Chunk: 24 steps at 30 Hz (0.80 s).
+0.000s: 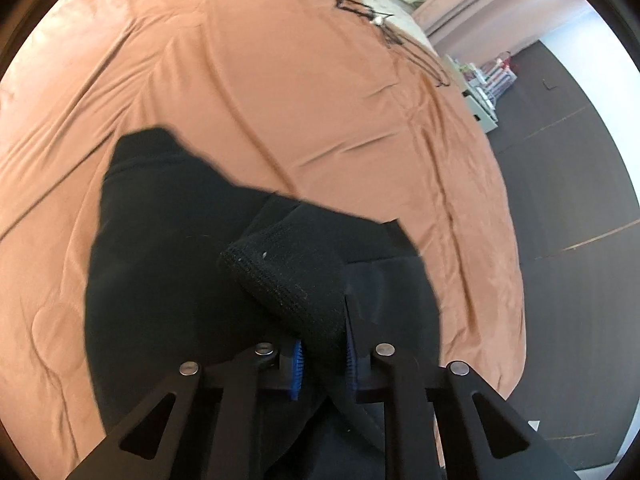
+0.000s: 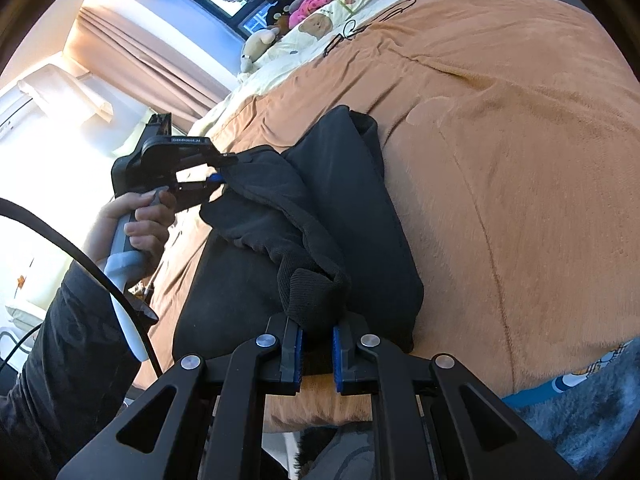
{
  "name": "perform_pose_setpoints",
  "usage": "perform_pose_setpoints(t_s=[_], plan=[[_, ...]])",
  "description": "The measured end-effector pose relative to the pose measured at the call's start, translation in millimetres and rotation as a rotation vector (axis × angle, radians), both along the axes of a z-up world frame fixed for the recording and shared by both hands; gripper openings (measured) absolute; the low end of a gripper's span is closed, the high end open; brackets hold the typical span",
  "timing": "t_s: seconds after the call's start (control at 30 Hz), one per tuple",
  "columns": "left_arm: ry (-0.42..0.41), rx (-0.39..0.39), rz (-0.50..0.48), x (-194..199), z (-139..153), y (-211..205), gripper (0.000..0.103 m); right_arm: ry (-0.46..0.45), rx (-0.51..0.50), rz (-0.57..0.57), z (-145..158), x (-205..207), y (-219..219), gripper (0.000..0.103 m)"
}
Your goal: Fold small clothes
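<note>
Your right gripper (image 2: 316, 354) pinches a ribbed cuff of the black garment (image 2: 352, 208) lying on the orange blanket (image 2: 520, 140); your left gripper (image 1: 324, 364) clamps another ribbed edge.

A garment (image 2: 344, 216) is spread on a blanket (image 2: 520, 160) that covers a bed, and its ribbed cuff (image 2: 312, 300) is clamped between the pads of the right gripper (image 2: 316, 354) at the near edge. In the right wrist view the left gripper (image 2: 218, 176) is seen to the left, closed on another part of the garment and held by a hand (image 2: 140, 220); in the left wrist view a ribbed hem (image 1: 288, 288) is pinched in the left gripper (image 1: 324, 364). Stuffed toys (image 2: 280, 20) and a printed quilt (image 2: 320, 32) lie behind the blanket at the far end of the bed, and a cabinet (image 1: 480, 108) stands on the floor (image 1: 560, 240) to the right of the bed
</note>
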State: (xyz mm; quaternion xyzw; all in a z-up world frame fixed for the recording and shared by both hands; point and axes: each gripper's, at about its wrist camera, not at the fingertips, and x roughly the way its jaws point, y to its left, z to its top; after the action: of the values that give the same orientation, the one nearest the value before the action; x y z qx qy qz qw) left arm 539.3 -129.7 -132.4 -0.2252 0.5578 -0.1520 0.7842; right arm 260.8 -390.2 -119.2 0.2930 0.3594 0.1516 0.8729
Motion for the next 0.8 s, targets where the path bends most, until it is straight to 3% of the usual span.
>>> perform_pose_setpoints(t_s=[0.2, 0.43, 0.53, 0.63, 0.7, 0.8], plan=[[-0.045, 0.007, -0.065, 17, 20, -37, 0.016, -0.006, -0.007, -0.004, -2, -7, 2, 0.008], [-0.040, 0.007, -0.112, 31, 13, -70, 0.017, -0.002, 0.010, -0.012, -4, -9, -2, 0.008], [-0.025, -0.012, -0.112, 37, 10, -79, 0.026, 0.005, 0.015, -0.017, -8, -8, -3, 0.008], [-0.050, -0.075, -0.124, 40, 19, -83, 0.044, 0.011, 0.019, -0.018, -11, -5, -5, 0.007], [-0.085, -0.073, -0.137, 38, 29, -86, 0.060, 0.011, 0.022, -0.021, -12, -4, -5, 0.008], [-0.131, -0.056, -0.140, 33, 43, -82, 0.065, 0.012, 0.020, -0.023, -13, -2, -5, 0.008]])
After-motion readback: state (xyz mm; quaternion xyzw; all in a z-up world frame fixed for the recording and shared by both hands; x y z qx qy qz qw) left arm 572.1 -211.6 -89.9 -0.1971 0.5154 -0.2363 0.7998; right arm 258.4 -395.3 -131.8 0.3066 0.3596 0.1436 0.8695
